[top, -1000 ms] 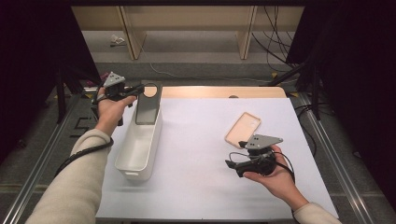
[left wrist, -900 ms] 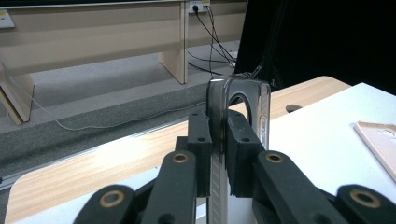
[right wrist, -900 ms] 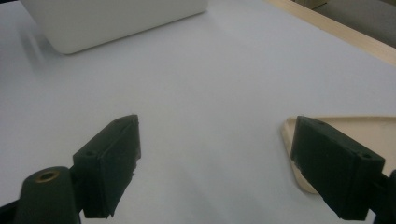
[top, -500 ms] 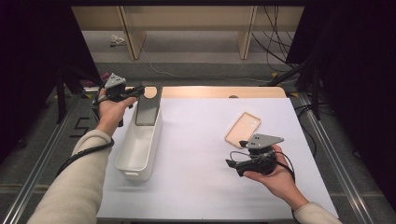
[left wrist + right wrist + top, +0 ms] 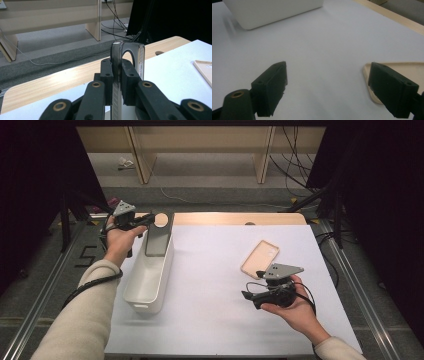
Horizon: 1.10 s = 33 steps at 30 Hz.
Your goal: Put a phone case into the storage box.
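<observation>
Nearest person, right gripper point(image 5: 248, 296) hovers low over white sheet point(image 5: 215, 285), jaws wide, nothing between; in right gripper view same jaws gape over bare sheet. Just beyond lies beige phone case point(image 5: 260, 258), flat, untouched. Farther left, white bin point(image 5: 148, 279) stands lengthwise. At far end, left gripper point(image 5: 149, 219) clamps dark phone point(image 5: 117, 75) by thin edge, phone above bin's far end. Risk: narrow edge grip lets phone pivot or slip, dropping hard into bin or striking rim.
</observation>
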Each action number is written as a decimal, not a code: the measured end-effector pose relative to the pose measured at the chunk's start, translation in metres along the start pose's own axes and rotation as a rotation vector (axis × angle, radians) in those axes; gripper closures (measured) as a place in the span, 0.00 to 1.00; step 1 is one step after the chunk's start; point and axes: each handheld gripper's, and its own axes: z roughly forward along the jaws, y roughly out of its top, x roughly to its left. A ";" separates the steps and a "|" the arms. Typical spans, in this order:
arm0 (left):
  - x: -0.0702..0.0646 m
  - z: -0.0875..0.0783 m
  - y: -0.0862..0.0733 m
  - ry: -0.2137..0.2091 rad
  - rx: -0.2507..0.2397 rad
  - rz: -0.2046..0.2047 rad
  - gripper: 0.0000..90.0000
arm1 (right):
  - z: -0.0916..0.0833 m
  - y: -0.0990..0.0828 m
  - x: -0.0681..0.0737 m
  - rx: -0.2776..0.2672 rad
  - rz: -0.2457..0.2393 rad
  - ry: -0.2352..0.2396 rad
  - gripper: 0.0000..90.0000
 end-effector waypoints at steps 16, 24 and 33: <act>0.002 0.003 -0.007 0.005 0.012 -0.011 0.90 | 0.001 0.000 0.000 0.002 -0.002 0.004 0.18; 0.003 0.004 -0.011 0.007 0.021 -0.012 0.90 | 0.001 0.000 0.000 0.003 -0.001 0.005 0.18; 0.004 0.005 -0.012 0.010 0.027 -0.011 0.90 | 0.001 0.000 0.000 0.003 -0.002 0.006 0.18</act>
